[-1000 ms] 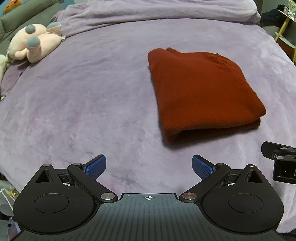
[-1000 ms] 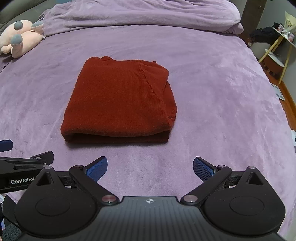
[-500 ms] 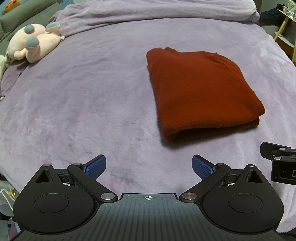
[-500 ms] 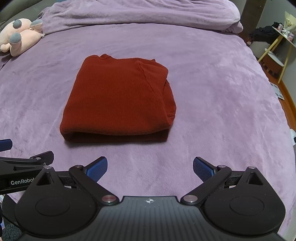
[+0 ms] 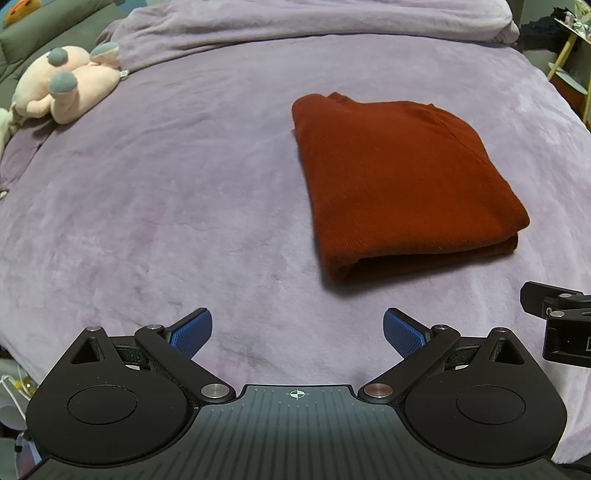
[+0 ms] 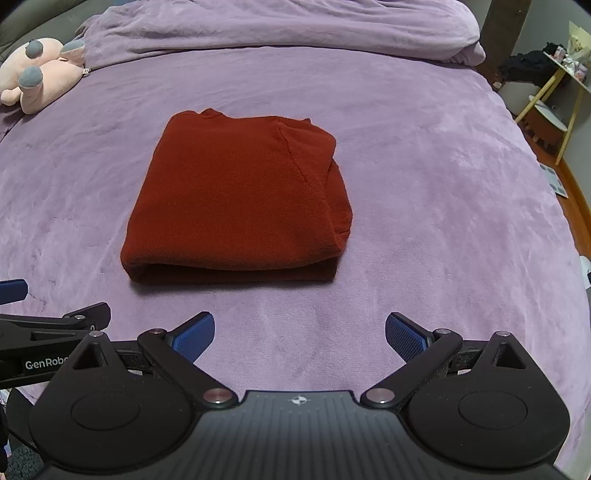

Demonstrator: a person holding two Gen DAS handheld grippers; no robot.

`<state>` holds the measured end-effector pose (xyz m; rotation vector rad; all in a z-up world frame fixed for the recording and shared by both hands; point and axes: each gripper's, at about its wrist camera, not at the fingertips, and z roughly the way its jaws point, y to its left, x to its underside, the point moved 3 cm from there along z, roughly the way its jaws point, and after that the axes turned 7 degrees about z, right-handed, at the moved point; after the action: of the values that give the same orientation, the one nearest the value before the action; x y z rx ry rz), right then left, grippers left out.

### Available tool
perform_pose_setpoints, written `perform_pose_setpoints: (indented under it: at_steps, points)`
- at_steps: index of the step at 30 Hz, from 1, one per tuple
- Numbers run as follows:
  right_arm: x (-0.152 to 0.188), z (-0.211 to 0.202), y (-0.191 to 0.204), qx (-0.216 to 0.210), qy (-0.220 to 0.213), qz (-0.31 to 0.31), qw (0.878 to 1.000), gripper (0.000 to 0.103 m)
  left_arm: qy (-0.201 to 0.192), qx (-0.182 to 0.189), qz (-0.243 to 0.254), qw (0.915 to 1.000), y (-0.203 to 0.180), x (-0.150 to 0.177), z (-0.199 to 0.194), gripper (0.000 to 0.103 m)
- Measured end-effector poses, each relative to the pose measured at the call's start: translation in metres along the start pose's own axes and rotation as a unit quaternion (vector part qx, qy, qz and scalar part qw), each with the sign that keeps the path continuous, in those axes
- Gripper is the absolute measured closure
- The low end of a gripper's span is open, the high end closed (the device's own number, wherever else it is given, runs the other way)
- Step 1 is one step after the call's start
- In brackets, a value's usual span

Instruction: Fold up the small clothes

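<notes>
The rust-red knit sweater lies folded into a compact rectangle on the purple plush blanket, its rounded fold edge toward the cameras. The left gripper and the right gripper both hang short of that near edge, jaws spread wide, gripping nothing and clear of the cloth.

The fold looks finished, so the danger is disturbance. On the sweater's right side the layers bulge and sit uneven; a finger catching there, or a low pass over the top, could drag the upper layer and open the bundle. The plush nap probably grips the knit, so pushing the sweater sideways may skew it rather than slide it whole.

Beyond the sweater a bunched duvet of the same purple runs across the bed. Far left of the sweater lies a pink plush toy with grey feet. Far right of it, off the bed, stands a yellow-legged side table.
</notes>
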<state>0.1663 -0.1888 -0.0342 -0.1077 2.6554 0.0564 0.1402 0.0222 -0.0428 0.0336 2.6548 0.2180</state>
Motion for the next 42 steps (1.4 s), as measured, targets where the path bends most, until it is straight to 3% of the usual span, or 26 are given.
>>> perform_pose_setpoints:
  at_steps: [42]
  points:
    - [-0.0005,-0.0055,0.0014,-0.003,-0.008,0.002,1.000,0.004,0.001,0.004,0.002,1.0000,0.0009,-0.0031,-0.0002,0.001]
